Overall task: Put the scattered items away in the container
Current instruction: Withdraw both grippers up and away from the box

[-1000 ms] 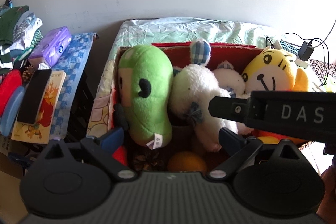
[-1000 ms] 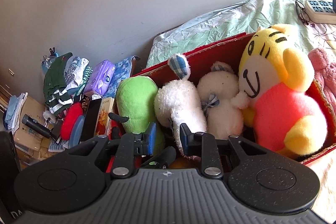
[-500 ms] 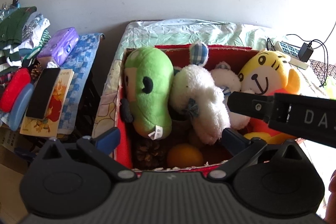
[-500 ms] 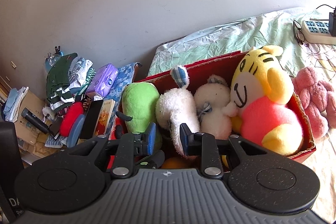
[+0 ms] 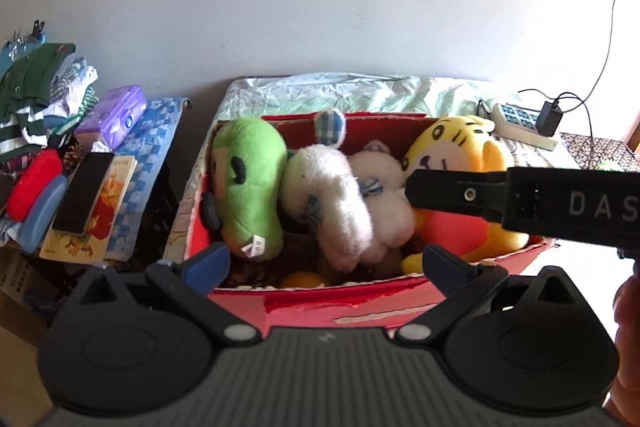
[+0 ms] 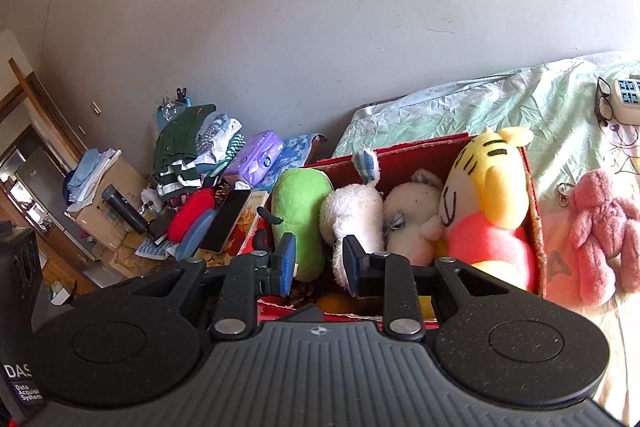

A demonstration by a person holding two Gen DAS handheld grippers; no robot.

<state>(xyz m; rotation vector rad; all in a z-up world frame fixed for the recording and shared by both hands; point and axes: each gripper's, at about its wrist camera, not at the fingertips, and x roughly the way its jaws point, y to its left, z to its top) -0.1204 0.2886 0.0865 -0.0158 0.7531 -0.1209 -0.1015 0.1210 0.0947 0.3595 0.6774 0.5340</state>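
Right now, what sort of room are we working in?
Most likely a bedroom in a home. The red box of plush toys sits on a bed with a pale green sheet, and folded clothes are stacked beside it against a plain wall.

Red cardboard box (image 5: pixel 360 301) on the bed holds green (image 5: pixel 250 183), white (image 5: pixel 332 195) and yellow-orange (image 5: pixel 464 179) plush toys; pink plush (image 6: pixel 604 231) lies outside.

Four plush toys (image 6: pixel 296 219) fill the red box (image 6: pixel 534 211). One pink plush (image 6: pixel 604 227) lies on the bed. One orange ball (image 5: pixel 302 279) shows inside.
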